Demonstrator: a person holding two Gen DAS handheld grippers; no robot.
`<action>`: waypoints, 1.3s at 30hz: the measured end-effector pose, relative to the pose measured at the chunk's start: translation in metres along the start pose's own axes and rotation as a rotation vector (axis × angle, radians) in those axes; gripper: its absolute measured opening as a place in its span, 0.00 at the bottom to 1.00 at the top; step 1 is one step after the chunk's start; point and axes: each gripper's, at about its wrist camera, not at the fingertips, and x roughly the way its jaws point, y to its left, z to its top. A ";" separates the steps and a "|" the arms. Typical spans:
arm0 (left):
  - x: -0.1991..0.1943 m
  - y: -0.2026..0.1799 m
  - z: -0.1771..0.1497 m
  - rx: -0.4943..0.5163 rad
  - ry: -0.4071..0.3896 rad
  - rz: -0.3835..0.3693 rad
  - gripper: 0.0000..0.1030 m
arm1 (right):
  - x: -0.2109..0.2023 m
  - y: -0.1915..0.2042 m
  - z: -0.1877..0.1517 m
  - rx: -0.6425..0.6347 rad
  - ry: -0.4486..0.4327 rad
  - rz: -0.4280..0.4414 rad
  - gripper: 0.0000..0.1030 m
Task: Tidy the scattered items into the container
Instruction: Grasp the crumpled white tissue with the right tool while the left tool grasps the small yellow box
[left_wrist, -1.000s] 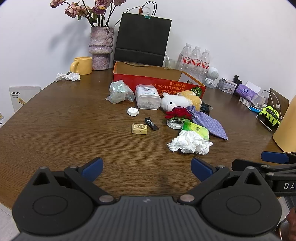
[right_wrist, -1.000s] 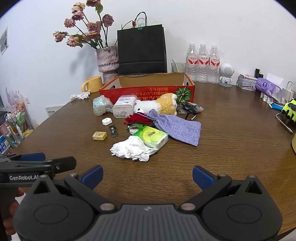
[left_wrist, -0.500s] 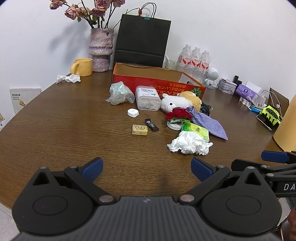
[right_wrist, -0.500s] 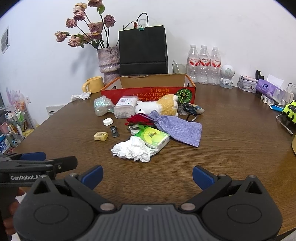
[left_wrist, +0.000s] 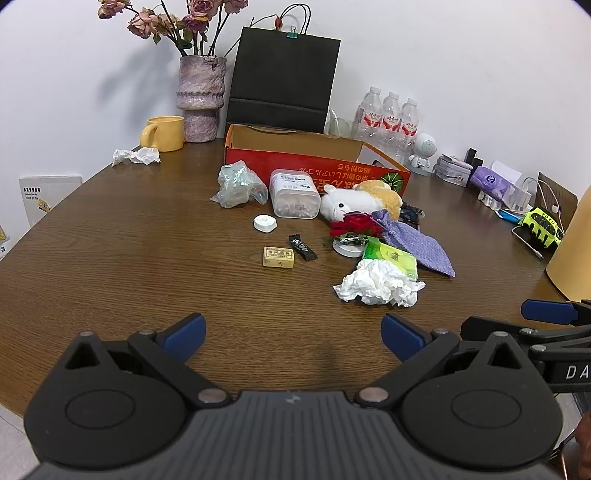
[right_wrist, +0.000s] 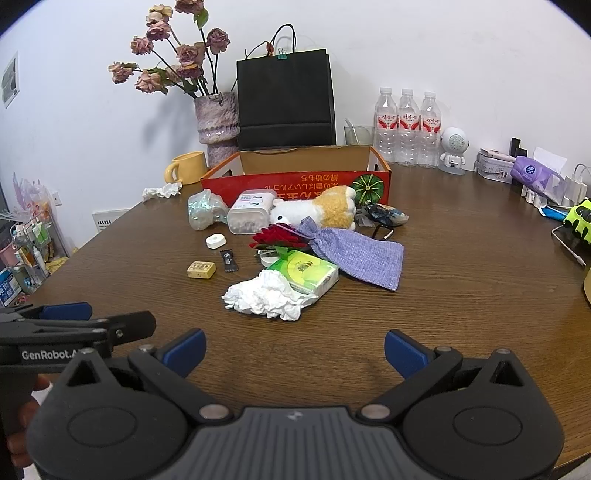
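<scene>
Round wooden table (left_wrist: 110, 258), white wall (right_wrist: 461, 55), red cardboard box (right_wrist: 295, 181), both tools wide, holding nothing

table (left_wrist: 110, 266) (brown wood) | on it: red box (left_wrist: 317, 166), crumpled tissue (left_wrist: 378, 282), yellow mug (left_wrist: 162, 133)

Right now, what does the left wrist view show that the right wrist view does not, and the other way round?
Only the left wrist view shows the pale yellow object at its right edge. Only the right wrist view shows the cluttered rack beside the table at far left.

Both show the red cardboard box with nothing visible inside, the plush toy, the crumpled tissue, the purple pouch, and both grippers open: the left gripper and the right gripper.
</scene>
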 end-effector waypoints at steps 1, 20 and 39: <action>0.001 0.000 0.000 -0.001 0.001 0.000 1.00 | 0.000 0.000 0.000 0.000 0.001 0.001 1.00; 0.075 0.024 0.037 0.009 0.061 0.034 0.96 | 0.080 0.021 0.028 -0.123 0.016 0.048 0.86; 0.133 0.019 0.057 0.051 0.097 -0.006 0.32 | 0.126 0.015 0.038 -0.123 0.090 0.138 0.23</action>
